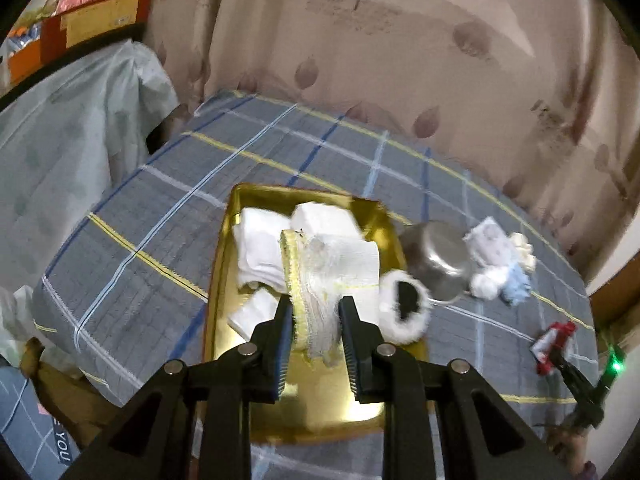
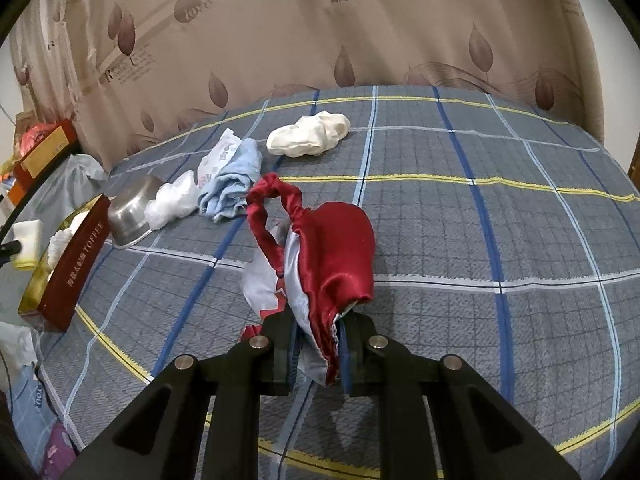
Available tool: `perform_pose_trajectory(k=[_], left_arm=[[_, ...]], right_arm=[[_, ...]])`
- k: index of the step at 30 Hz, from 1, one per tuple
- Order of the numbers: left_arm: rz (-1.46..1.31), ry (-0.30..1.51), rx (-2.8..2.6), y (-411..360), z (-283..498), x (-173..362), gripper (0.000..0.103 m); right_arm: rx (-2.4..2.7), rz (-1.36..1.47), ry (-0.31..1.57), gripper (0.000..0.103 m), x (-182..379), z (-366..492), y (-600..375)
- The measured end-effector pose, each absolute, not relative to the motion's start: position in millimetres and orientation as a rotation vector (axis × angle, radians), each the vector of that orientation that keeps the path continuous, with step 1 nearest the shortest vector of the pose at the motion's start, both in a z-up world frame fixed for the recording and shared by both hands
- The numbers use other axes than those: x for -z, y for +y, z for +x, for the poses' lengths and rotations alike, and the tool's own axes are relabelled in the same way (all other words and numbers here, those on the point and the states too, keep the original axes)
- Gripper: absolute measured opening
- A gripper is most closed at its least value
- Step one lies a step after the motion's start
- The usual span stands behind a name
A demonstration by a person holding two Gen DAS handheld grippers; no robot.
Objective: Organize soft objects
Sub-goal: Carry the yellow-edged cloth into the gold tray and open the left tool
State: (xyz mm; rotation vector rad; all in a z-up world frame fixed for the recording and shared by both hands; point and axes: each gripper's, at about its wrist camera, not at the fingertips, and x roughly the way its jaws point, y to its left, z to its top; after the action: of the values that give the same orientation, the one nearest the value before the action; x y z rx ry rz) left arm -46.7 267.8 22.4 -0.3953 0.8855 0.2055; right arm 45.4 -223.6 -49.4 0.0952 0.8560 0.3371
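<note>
While pinched in the left gripper [image 1: 316, 320], white-and-yellow cloth [image 1: 320, 292] hangs over the gold tin [image 1: 222, 280], mid-bed on the plaid bedspread [image 1: 160, 208], above folded white cloths [image 1: 260, 248]. Best lowered onto the stack before letting go, clear of the steel bowl [image 1: 436, 260] at the tin's right edge. Right gripper [image 2: 318, 344] clamped on red satin pouch [image 2: 340, 248] over the bed's near edge.

Bowl [image 1: 436, 264] right of tray [image 1: 224, 280]
</note>
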Motion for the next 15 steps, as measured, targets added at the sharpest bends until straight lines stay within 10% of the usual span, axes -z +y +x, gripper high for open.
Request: perform_pose_trajectory(k=[15], left_arm=[[-0.446, 0.961, -0.241, 286.3, -11.3, 22.9, 0.024]], right_arm=[[-0.329, 0.082, 0.881, 0.014, 52.9, 48.6, -219.5]])
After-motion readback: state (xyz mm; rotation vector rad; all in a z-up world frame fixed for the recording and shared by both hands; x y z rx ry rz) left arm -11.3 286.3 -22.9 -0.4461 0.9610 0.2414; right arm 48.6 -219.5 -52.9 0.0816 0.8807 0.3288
